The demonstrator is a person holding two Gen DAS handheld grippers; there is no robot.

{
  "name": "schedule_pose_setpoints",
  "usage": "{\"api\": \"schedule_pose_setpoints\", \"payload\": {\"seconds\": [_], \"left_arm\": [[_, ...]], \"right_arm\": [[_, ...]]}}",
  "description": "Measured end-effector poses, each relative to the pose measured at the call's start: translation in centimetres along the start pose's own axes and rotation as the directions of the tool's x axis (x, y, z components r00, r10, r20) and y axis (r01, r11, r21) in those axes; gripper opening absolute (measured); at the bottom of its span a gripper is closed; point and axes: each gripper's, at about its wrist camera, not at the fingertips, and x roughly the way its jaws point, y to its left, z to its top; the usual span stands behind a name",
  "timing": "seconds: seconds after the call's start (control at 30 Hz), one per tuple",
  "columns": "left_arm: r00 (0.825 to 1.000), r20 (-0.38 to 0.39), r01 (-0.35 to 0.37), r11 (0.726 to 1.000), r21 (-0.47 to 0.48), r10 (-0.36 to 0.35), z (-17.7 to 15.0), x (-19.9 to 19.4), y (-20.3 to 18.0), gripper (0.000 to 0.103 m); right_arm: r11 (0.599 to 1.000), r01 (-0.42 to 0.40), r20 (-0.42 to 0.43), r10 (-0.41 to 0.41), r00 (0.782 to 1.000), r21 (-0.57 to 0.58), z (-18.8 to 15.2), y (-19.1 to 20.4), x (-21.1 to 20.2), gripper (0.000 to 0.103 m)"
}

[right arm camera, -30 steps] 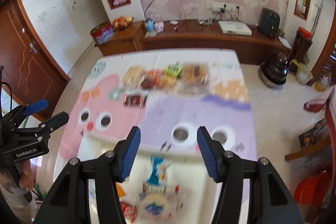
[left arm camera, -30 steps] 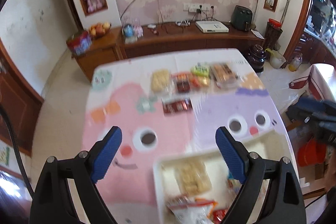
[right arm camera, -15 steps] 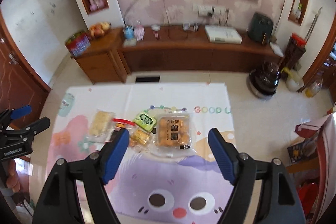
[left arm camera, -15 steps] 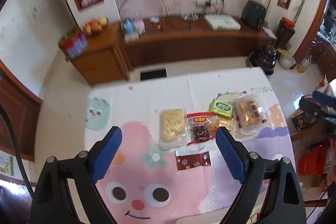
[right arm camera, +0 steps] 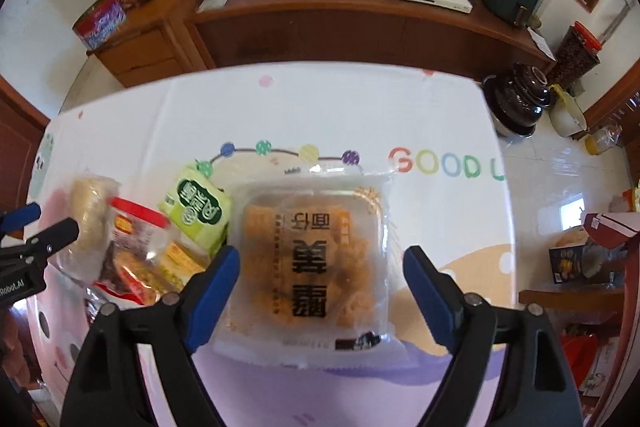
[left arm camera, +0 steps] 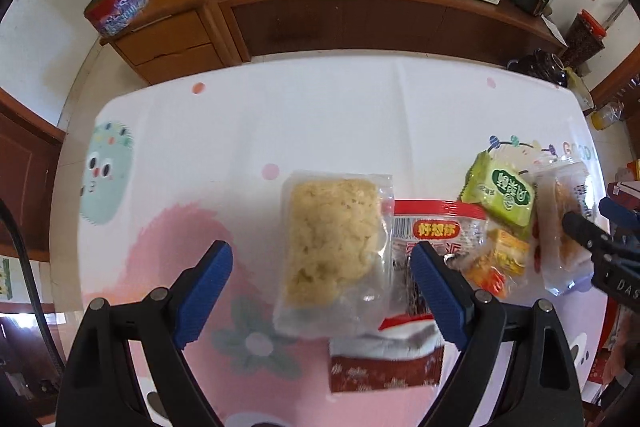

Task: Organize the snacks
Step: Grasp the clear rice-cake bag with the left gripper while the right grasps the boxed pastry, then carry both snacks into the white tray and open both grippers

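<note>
My left gripper point(left arm camera: 320, 291) is open, its blue fingers either side of a clear bag of pale yellow biscuits point(left arm camera: 334, 247) lying on the cartoon tablecloth point(left arm camera: 280, 119). Right of it lie a red-topped clear packet point(left arm camera: 434, 231), a dark red sachet point(left arm camera: 386, 367), a green packet point(left arm camera: 502, 193) and small orange packs point(left arm camera: 496, 259). My right gripper point(right arm camera: 320, 291) is open, its fingers straddling a clear tray pack of golden pastries point(right arm camera: 316, 259). The green packet point(right arm camera: 196, 213) and red-topped packet point(right arm camera: 136, 243) lie to its left.
A wooden TV cabinet point(left arm camera: 360, 11) with a white box, cables, a fruit bowl and a red tin runs behind the table. A dark pot point(right arm camera: 520, 99) and jars stand on the floor at the right. The table's far edge point(right arm camera: 320, 65) is close beyond the snacks.
Both grippers have moved forward and down over the table to the row of snacks, which now fill the views. The white tray near the front has dropped out of sight.
</note>
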Motion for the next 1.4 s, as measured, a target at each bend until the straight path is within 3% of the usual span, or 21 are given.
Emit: {"api": "schedule_pose_setpoints", "payload": {"seconds": [0.13, 0.2, 0.3, 0.37, 0.43, 0.63, 0.93, 1.17, 1.4], "left_arm": [[1.0, -0.014, -0.006, 1.0, 0.006, 0.006, 0.2, 1.6, -0.5, 0.09], [1.0, -0.028, -0.007, 1.0, -0.005, 0.007, 0.2, 2.5, -0.5, 0.089], [0.999, -0.053, 0.004, 1.0, -0.027, -0.006, -0.1, 3.5, 0.0, 0.074], [0.997, -0.072, 0.034, 0.998, -0.051, -0.038, -0.4, 4.0, 0.3, 0.058], [0.998, -0.047, 0.031, 0.998, -0.052, -0.034, -0.6, 3.7, 0.6, 0.053], [0.999, 0.014, -0.03, 0.998, -0.058, 0.031, -2.1, 1.5, 1.1, 0.053], [0.989, 0.146, 0.0, 0.998, -0.07, 0.01, -5.8, -9.8, 2.3, 0.053], [0.955, 0.289, 0.068, 0.997, -0.026, -0.058, -11.1, -21.5, 2.2, 0.053], [0.921, 0.375, 0.102, 0.994, 0.026, -0.104, -18.0, -29.5, 1.7, 0.053]], "right_arm": [[0.999, -0.045, -0.006, 0.045, 0.999, 0.019, -0.1, -0.3, 0.9, 0.092], [0.998, -0.045, -0.052, 0.047, 0.998, 0.034, -0.3, -0.5, 2.0, 0.092], [0.998, -0.054, -0.083, 0.058, 0.995, 0.042, -0.8, -0.6, 3.2, 0.091], [0.999, -0.042, -0.046, 0.043, 0.998, 0.029, -1.3, -0.4, 2.7, 0.083], [0.999, -0.037, -0.035, 0.038, 0.999, 0.029, -1.7, -0.3, 2.5, 0.081], [1.0, 0.007, -0.016, -0.007, 1.0, -0.001, -3.0, 0.3, 0.9, 0.077], [1.0, -0.031, 0.096, 0.031, 0.995, -0.003, -5.8, 0.4, -7.6, 0.076], [0.994, -0.108, 0.228, 0.106, 0.968, -0.006, -10.0, 0.6, -17.9, 0.077], [0.986, -0.147, 0.343, 0.163, 0.925, -0.072, -16.1, 2.2, -26.4, 0.077]]}}
